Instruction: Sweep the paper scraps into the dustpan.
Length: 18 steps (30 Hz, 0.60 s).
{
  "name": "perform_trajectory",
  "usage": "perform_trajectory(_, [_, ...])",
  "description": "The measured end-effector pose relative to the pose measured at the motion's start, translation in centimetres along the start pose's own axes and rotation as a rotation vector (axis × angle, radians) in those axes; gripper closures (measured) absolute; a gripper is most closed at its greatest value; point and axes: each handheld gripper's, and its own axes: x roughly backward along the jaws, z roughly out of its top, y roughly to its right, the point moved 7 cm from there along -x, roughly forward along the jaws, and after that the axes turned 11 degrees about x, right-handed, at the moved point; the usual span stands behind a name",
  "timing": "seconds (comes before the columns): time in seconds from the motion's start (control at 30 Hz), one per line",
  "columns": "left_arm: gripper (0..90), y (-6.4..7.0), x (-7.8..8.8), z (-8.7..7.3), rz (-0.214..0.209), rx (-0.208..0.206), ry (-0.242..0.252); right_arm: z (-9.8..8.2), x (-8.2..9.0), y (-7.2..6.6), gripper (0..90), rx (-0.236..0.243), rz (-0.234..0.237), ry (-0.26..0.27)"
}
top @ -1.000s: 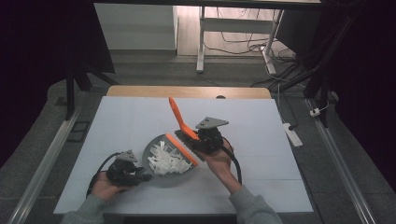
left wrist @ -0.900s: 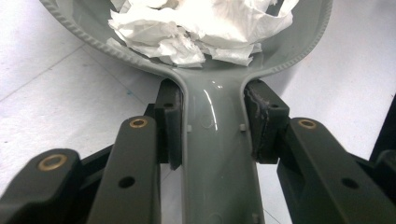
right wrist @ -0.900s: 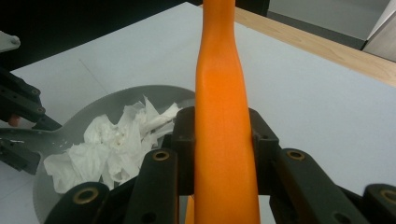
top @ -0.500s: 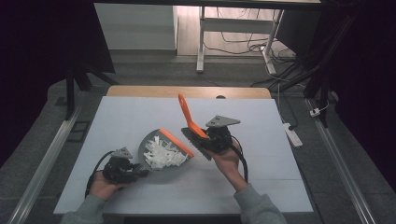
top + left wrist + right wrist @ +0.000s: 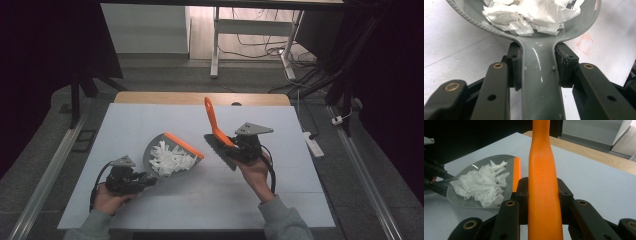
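Nearest the person, at lower left of the high view: left gripper (image 5: 142, 181), clenched on the grey handle of the dustpan (image 5: 172, 156), both pads pressed against the handle's sides in the left gripper view (image 5: 541, 82). Beyond the jaws, along the same line: pan bowl tilted with its orange lip (image 5: 184, 144) raised off the white table (image 5: 150, 120), long axis running from the left hand up and to the right, mouth turned toward the other hand. Inside the bowl: heap of white paper scraps (image 5: 167, 159), gathered toward the handle end (image 5: 529, 15) and held there by the tilt. To the right, just beside the lip but apart from it: right gripper (image 5: 235, 146), clamped around the orange handle of the brush (image 5: 216, 131), handle seen squarely between both pads in the right gripper view (image 5: 544, 195), dark bristle head (image 5: 219, 150) low near the table, handle slanting up and away toward the far edge. Seen from the brush: pan to the left, lip facing the bristles (image 5: 516, 173), scraps behind the lip (image 5: 482, 185). Relation governing the coming move, as a judgement: load on the left hand's side, so carrying or tipping falls to that hand, along the pan's own axis; brush clear of the mouth, free for a further sweep leftward into it.
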Motion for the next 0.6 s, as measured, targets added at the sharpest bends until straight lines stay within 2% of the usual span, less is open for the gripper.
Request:
perform_trajectory(0.23, [61.2,-0.1,0.5,0.2,0.014,0.026,0.033,-0.6,1.2,0.8,70.3,-0.005,-0.008,0.004])
perform_trajectory(0.43, [61.2,-0.4,1.1,0.2,0.026,0.047,0.057,-1.3,2.0,1.4,70.3,-0.032,0.0,0.008])
perform_trajectory(0.6, [61.2,-0.6,1.3,0.2,0.032,0.072,0.069,-1.5,2.6,1.7,70.3,-0.035,0.005,0.011])
